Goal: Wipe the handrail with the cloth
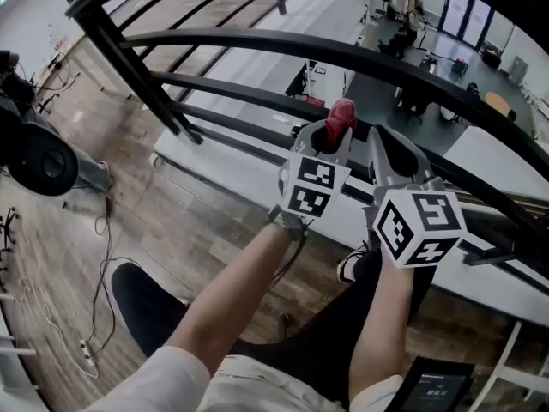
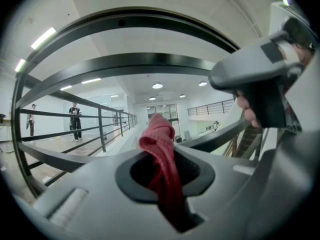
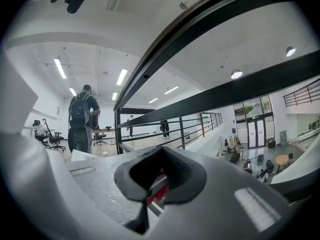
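Note:
My left gripper (image 1: 333, 133) is shut on a red cloth (image 1: 341, 117), which sticks up out of its jaws just below the black top handrail (image 1: 257, 45). In the left gripper view the cloth (image 2: 161, 151) hangs bunched between the closed jaws, apart from the handrail (image 2: 125, 18) that arcs overhead. My right gripper (image 1: 388, 148) is close beside the left one, on its right, between the lower rails. Its jaws (image 3: 159, 178) look shut with nothing in them, and the handrail (image 3: 210, 14) runs above them.
Several black lower rails (image 1: 249, 93) cross under the top rail. Beyond the railing lies a lower floor with desks and chairs (image 1: 412, 33). Cables (image 1: 103, 256) and a black round device (image 1: 39, 157) sit on the wood floor. A person with a backpack (image 3: 81, 116) stands nearby.

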`<state>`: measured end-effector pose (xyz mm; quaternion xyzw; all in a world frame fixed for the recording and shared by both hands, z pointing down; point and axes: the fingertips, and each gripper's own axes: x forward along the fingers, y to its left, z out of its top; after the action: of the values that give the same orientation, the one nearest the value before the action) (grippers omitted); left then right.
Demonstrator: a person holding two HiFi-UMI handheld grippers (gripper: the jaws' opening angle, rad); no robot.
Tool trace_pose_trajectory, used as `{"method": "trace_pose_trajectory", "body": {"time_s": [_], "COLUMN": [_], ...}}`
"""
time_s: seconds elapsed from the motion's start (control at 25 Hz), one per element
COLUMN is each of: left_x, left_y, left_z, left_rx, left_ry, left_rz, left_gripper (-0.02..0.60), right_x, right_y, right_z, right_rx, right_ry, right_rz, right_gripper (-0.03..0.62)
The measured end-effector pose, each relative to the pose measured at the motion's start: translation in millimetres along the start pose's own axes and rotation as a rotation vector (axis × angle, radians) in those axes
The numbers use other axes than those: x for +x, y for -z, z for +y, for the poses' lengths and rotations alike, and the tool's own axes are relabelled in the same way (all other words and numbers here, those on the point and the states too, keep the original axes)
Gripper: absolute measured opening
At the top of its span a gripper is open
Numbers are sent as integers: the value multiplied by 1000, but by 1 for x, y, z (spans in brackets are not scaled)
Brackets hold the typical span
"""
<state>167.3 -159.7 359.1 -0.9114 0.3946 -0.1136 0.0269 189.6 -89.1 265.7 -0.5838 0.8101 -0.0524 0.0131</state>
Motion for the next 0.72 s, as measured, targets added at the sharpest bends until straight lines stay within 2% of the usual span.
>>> {"method": "trace_pose_trajectory", "body": {"time_s": [0.28,0.56,0.72], "left_x": [2,3,5], "left_y": [0,3,2], "left_z": [-2,-3,-5], "left_rx": [28,25,32], "left_ry": [43,2,29], "left_rz": [-5,-30,-13], "left_gripper": [67,67,67], "right_x": [2,-2,-4], "right_y": [20,26,37], "right_z": [-8,-6,-12], "right_rx": [-16,-14,-14], "right_ry": [25,16,29], "right_rz": [60,65,95], "right_gripper": [2,2,2]}}
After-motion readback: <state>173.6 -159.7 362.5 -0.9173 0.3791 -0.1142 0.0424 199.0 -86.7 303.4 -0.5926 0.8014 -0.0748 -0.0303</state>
